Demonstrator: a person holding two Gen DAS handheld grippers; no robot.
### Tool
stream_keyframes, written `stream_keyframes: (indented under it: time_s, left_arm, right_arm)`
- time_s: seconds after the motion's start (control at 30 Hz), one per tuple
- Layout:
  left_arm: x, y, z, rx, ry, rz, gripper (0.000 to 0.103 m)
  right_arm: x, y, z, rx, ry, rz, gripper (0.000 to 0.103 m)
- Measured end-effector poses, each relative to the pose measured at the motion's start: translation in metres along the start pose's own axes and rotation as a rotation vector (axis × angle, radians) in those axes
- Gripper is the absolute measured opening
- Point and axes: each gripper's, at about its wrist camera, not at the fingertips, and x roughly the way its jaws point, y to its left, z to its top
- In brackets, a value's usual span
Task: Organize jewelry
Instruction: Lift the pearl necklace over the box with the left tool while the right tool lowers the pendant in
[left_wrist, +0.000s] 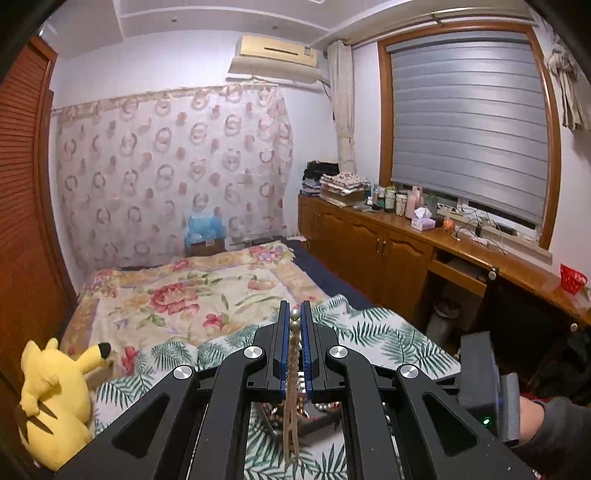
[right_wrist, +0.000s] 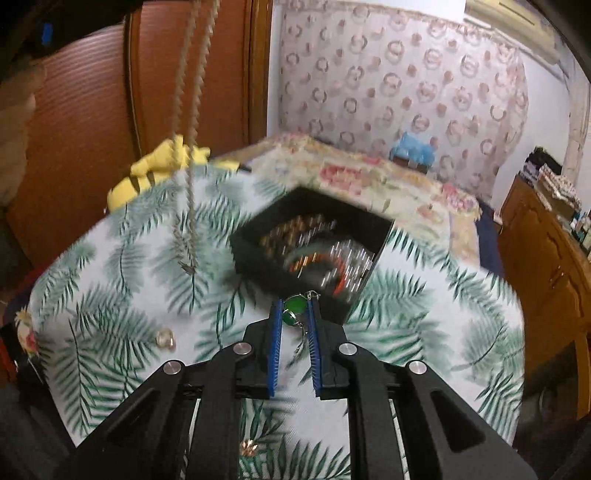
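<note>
My left gripper (left_wrist: 294, 308) is shut on a beige pearl necklace (left_wrist: 291, 384), which hangs down between the blue pads with one bead showing at the tips. In the right wrist view the same necklace (right_wrist: 192, 122) dangles from the upper left over the leaf-print cloth (right_wrist: 110, 280). My right gripper (right_wrist: 294, 306) is shut on a green-stone chain (right_wrist: 294, 305), held just above the near corner of the black jewelry tray (right_wrist: 258, 251). The tray holds several blurred bead pieces. Its edge (left_wrist: 317, 421) peeks out under my left gripper.
A small pale ring (right_wrist: 165, 338) and a gold trinket (right_wrist: 248, 448) lie loose on the cloth. A yellow plush toy (left_wrist: 55, 398) sits at the left by the wooden wardrobe (left_wrist: 22, 221). A person's hand (left_wrist: 535, 417) is low on the right. Wooden cabinets (left_wrist: 369, 251) line the right.
</note>
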Motion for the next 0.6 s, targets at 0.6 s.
stream_keyframes:
  time_s: [0.6]
  left_arm:
    - [0.055, 0.005, -0.008, 0.000, 0.060, 0.028, 0.005]
  right_arm:
    - [0.039, -0.042, 0.041, 0.123, -0.056, 0.054, 0.018]
